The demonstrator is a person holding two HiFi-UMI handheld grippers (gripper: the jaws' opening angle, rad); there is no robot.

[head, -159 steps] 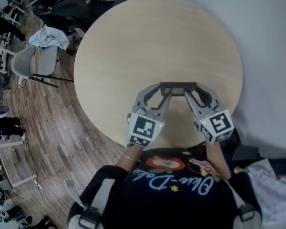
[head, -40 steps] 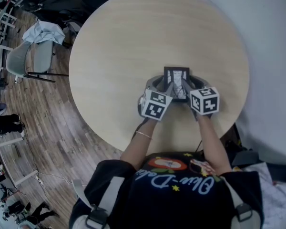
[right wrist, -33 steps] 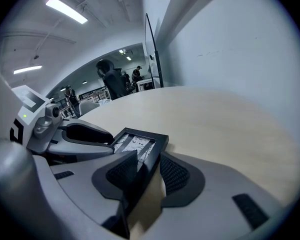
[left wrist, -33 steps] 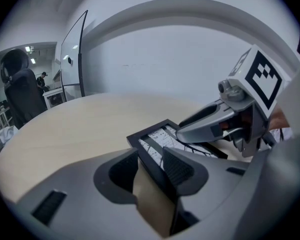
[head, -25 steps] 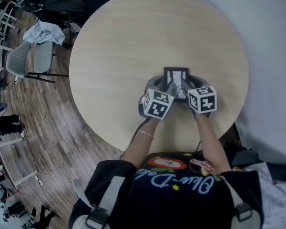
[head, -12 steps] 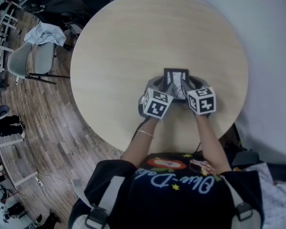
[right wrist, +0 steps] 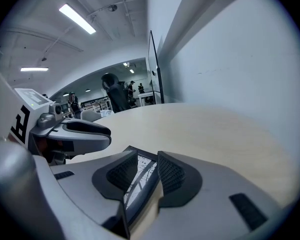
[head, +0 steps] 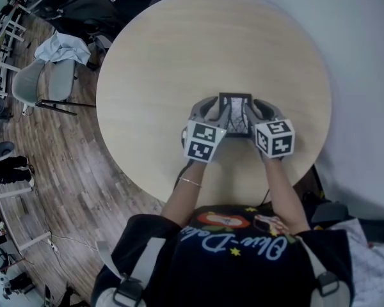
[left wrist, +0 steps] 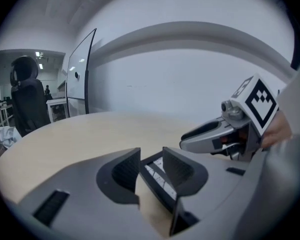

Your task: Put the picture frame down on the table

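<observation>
Picture frame [head: 235,112] is clamped by your left gripper [head: 211,112] and right gripper [head: 257,111] — lower both evenly (keep it level) onto the table [head: 179,56].

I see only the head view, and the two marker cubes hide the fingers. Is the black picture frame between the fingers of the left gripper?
Observer: Yes. In the left gripper view, the left gripper has its fingers closed on one edge of the black rectangular picture frame.
Operator: And the right gripper?
Observer: The same. The right gripper grips the opposite edge, and the printed picture side shows between its fingers.
Operator: Does the frame rest down?
Observer: Bare surface of the pale round wooden table shows just under the left fingers, beside the frame. Whether the frame touches it, I cannot tell.
</observation>
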